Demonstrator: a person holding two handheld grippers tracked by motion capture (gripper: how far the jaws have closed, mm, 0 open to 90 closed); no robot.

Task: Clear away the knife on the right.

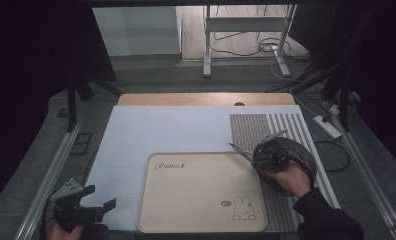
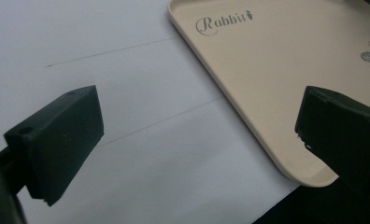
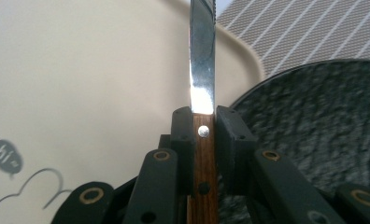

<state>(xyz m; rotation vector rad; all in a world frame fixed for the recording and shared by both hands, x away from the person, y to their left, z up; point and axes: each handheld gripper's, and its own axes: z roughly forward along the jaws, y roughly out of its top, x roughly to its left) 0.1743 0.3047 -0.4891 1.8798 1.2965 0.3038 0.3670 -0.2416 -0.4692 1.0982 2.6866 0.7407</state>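
Note:
A knife (image 3: pixel 202 88) with a wooden handle and steel blade sticks up between the jaws of my right gripper (image 3: pixel 203 122), which is shut on the handle. In the high view the right gripper (image 1: pixel 265 155) is at the tray's right edge, and the knife blade (image 1: pixel 240 150) points left and away over the tray's far right corner. The beige tray (image 1: pixel 196 192) has a "Rabbit" script and a bunny drawing. A dark round plate (image 1: pixel 296 147) lies under the right hand. My left gripper (image 1: pixel 98 197) is open near the table's front left corner with nothing between its jaws; the left gripper (image 2: pixel 197 135) looks at the tray's corner.
A white sheet (image 1: pixel 156 132) covers the table, with a striped grey placemat (image 1: pixel 266 125) at the right under the plate. Metal rails run along both sides of the table. A power strip and cables lie on the floor at the right.

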